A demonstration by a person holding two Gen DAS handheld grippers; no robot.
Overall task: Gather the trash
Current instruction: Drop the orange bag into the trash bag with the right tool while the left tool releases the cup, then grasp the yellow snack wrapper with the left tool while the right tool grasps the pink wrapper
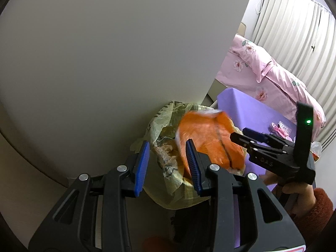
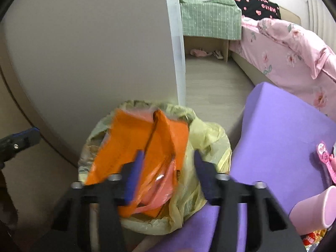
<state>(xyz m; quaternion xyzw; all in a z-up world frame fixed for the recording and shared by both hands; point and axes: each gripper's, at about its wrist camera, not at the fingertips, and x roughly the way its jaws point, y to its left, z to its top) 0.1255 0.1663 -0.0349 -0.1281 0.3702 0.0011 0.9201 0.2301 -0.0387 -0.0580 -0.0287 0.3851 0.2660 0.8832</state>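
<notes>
two grippers hang over the yellow-lined bin point(image 2: 208, 138), the right gripper point(image 2: 166, 168) with jaws apart over the orange wrapper point(image 2: 142, 138) lying in the bin's mouth, the left gripper point(image 1: 168, 163) half-open and empty, so the drop looks done and next comes fetching more trash from the purple table point(image 2: 279, 130).

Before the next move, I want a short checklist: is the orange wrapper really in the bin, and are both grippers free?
1. Right gripper released: ok, its jaws stand apart, nothing pinched.
2. Orange wrapper over the bin bag: ok, it lies in the bag's mouth.
3. Wrapper fully settled: cannot tell, it is blurred and sticks up above the rim.
4. Left gripper empty: ok, open with nothing between the pads.
5. More trash on the purple table: cannot tell; pink items lie there.
</notes>
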